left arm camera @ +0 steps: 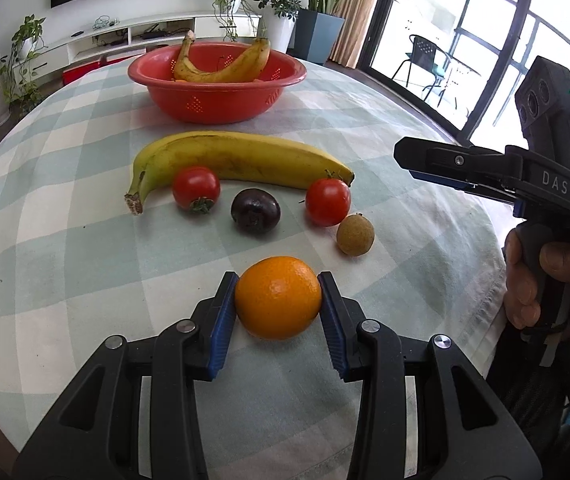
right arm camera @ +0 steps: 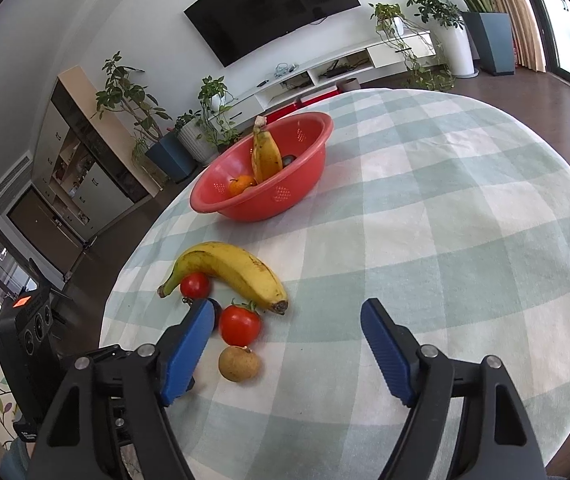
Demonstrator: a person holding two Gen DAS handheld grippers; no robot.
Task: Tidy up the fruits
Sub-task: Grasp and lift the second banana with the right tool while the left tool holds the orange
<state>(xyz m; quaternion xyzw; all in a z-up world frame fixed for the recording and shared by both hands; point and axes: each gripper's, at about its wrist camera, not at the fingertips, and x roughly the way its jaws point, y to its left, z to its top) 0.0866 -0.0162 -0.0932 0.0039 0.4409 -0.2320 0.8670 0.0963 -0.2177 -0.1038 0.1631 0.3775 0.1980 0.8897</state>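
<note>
The left tool point(left arm camera: 279, 300) is clamped on an orange point(left arm camera: 278, 298), its two blue pads pressed against the fruit's left and right sides; the orange sits low over the checked cloth of the worktop point(left arm camera: 65, 240), near its front edge. The right tool point(right arm camera: 285, 344) hangs with its jaws spread wide and nothing between the pads; from the left wrist view it reaches in from the worktop's right edge, gripped by a hand point(left arm camera: 541, 280). Just ahead of its left pad lies a small brown round fruit point(right arm camera: 240, 363), touching or nearly touching a red tomato point(right arm camera: 240, 324) beyond it. Toward the middle of the worktop, a dark purple round fruit point(left arm camera: 255, 211) lies between that tomato and a second tomato point(left arm camera: 196, 189). Directly behind all three stretches a yellow banana point(left arm camera: 241, 158), stem pointing to the left edge, with both tomatoes close against it. Farther back, toward the far edge, stands a red colander bowl point(left arm camera: 217, 80) holding another banana point(left arm camera: 221, 65), a small orange point(right arm camera: 241, 185) and something dark that cannot be made out.
</note>
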